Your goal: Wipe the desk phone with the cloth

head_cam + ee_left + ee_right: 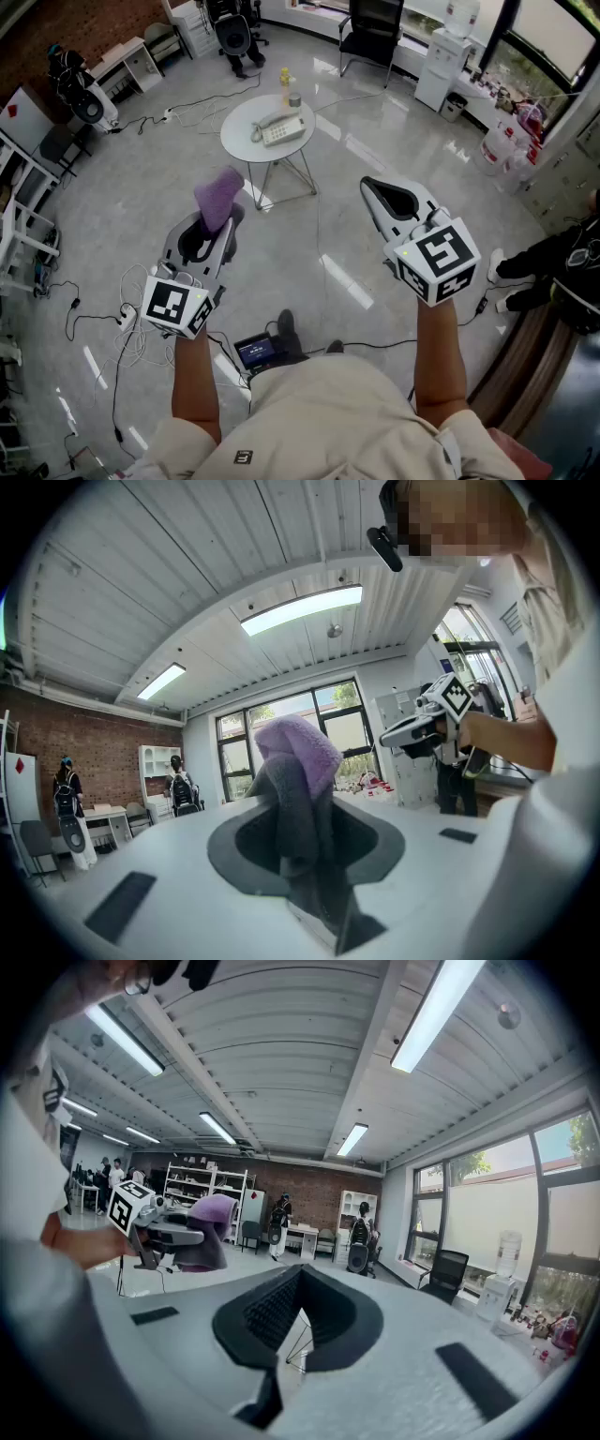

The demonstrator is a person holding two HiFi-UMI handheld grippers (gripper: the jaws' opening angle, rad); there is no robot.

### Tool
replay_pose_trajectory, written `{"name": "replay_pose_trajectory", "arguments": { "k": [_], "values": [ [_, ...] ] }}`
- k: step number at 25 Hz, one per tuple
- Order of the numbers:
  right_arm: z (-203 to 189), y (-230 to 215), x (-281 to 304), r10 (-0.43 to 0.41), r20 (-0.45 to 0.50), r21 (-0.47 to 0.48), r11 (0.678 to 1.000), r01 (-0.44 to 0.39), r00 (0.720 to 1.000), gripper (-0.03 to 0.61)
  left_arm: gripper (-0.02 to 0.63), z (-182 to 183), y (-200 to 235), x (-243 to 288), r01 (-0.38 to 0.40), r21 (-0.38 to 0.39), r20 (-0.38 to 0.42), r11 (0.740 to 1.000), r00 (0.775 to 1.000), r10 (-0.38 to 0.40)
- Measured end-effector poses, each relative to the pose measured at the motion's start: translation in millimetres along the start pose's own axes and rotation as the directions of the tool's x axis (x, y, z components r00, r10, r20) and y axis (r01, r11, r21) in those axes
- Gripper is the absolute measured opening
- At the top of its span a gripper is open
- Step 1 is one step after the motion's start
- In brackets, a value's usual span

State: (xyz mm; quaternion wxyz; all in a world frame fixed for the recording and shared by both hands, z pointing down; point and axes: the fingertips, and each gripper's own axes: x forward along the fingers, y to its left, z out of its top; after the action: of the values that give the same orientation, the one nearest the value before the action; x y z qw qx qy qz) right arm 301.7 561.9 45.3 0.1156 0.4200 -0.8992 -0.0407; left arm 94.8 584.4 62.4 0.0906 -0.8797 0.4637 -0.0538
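Desk phone (281,129) sits on the small round white surface (246,141) well ahead of the person, handset in its cradle. A yellow bottle (284,80) and a small jar (294,98) stand just behind it. Nothing touches the phone, and neither gripper is anywhere near it.

The cloth (219,195), a purple one, is already in hand. The left gripper (208,236) has its jaws clamped on the lower part, and the free end stands up above them in a soft bunch. The left gripper view shows the fabric pinched between the pads with the purple tuft rising in front of the windows.

The right gripper (377,192) is held out beside the left, well apart from it. Its jaws are together with nothing between them; in the right gripper view only the room and the surface's thin legs show past them.

Both grippers are held over open floor (337,234), with a clear stretch between the person and the surface.

As a judgement, the task is at its early stage. Picking up the cloth looks done, but the wiping itself has not begun. What is left is to walk up to the surface, bring the cloth down onto the phone and rub over the handset and keypad. The right gripper could perhaps steady the phone's body so it does not slide.
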Motion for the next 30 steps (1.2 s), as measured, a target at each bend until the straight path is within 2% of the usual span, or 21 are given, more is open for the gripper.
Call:
{"name": "replay_pose_trajectory", "arguments": {
  "k": [10, 18, 22, 30],
  "values": [
    [-3.4, -12.3, 19.5, -0.009, -0.014, 0.009, 1.0, 0.009, 1.0, -0.009, 0.091, 0.4, 10.0, 23.1, 0.029, -0.01, -0.008, 1.0, 1.0, -0.029],
    [-5.5, -20.4, 48.3, -0.019, -0.033, 0.018, 1.0, 0.02, 0.999, -0.009, 0.091, -13.1, 35.7, 39.0, 0.029, -0.028, -0.032, 0.999, 0.999, -0.03],
    [-10.5, -22.9, 72.9, -0.026, -0.048, 0.028, 0.999, 0.027, 0.999, -0.009, 0.092, -34.0, 56.4, 48.9, 0.047, -0.04, -0.025, 0.998, 0.999, -0.048],
    [-5.5, -26.5, 137.0, -0.053, -0.073, 0.042, 0.998, 0.056, 0.996, -0.009, 0.091, -49.1, 114.7, 78.7, 0.084, -0.064, -0.03, 0.994, 0.996, -0.086]
  ]
}}
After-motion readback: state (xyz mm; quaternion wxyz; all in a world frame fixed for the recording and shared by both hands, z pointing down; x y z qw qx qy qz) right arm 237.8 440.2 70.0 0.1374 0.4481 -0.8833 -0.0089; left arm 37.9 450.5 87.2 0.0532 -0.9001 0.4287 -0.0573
